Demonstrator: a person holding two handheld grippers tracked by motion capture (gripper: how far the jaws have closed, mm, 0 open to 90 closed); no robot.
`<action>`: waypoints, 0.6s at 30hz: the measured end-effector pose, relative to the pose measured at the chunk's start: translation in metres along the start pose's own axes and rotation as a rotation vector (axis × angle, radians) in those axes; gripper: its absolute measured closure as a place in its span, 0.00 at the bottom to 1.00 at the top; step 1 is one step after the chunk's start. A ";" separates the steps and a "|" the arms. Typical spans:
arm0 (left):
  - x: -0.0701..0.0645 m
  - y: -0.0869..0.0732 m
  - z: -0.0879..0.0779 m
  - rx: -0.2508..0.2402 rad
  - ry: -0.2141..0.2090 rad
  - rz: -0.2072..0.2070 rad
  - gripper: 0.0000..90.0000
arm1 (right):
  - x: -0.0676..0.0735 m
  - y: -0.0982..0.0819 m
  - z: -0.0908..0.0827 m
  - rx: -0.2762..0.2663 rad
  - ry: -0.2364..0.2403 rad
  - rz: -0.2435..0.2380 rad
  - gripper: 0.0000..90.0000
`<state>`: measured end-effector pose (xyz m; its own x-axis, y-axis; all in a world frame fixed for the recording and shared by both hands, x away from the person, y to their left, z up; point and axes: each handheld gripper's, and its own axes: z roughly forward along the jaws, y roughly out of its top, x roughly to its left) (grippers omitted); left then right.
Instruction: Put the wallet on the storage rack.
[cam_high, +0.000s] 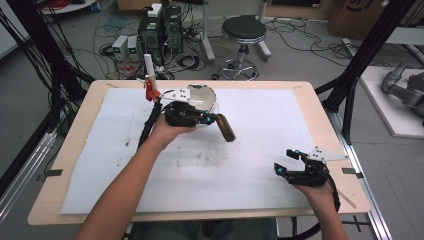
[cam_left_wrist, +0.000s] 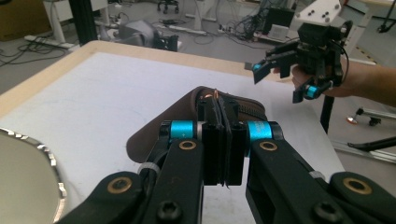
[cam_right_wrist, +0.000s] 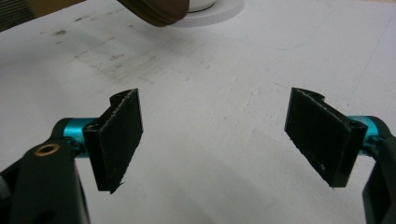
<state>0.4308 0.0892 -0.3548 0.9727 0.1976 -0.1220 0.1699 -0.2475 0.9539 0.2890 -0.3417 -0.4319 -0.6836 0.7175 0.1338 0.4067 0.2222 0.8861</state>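
Left claw (cam_left_wrist: 223, 140) is clamped on a brown zippered pouch (cam_left_wrist: 187, 121); we see the pads pinching its upper edge by the zipper in the left gripper view. In the high view our left claw (cam_high: 212, 119) holds the pouch (cam_high: 226, 128) lifted off the bench (cam_high: 70, 150), hanging tilted with its free end pointing down toward the near right. Pouch sits over the middle of the bench, closer to the far edge, just beside a white bowl (cam_high: 205, 97) that stands behind the left hand (cam_high: 167, 131). Bowl rim (cam_left_wrist: 44, 154) shows at the lower left of the left gripper view. White mat (cam_high: 250, 150) covers most of the bench top, with some dirty marks near its centre.

Right claw (cam_high: 287, 161) is spread apart, nothing between the jaws; we see it near the near right corner of the bench, well apart from the pouch. In the right gripper view our right claw (cam_right_wrist: 212, 135) faces bare mat (cam_right_wrist: 210, 70), with the pouch (cam_right_wrist: 156, 11) at the top.
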 end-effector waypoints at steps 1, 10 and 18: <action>0.001 0.001 -0.002 -0.004 0.005 0.003 0.98 | 0.000 0.000 0.000 0.000 -0.001 0.000 0.22; 0.017 0.013 -0.029 -0.030 0.053 -0.006 0.98 | 0.000 0.000 0.001 0.004 0.004 0.004 0.22; 0.036 0.023 -0.050 -0.057 0.115 -0.014 0.98 | 0.000 0.000 0.002 0.007 0.004 0.001 0.22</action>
<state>0.4615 0.1377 -0.3239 0.9453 0.3085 -0.1060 0.1706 -0.1905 0.9668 0.2905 -0.3402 -0.4331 -0.6857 0.7149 0.1366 0.4113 0.2258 0.8831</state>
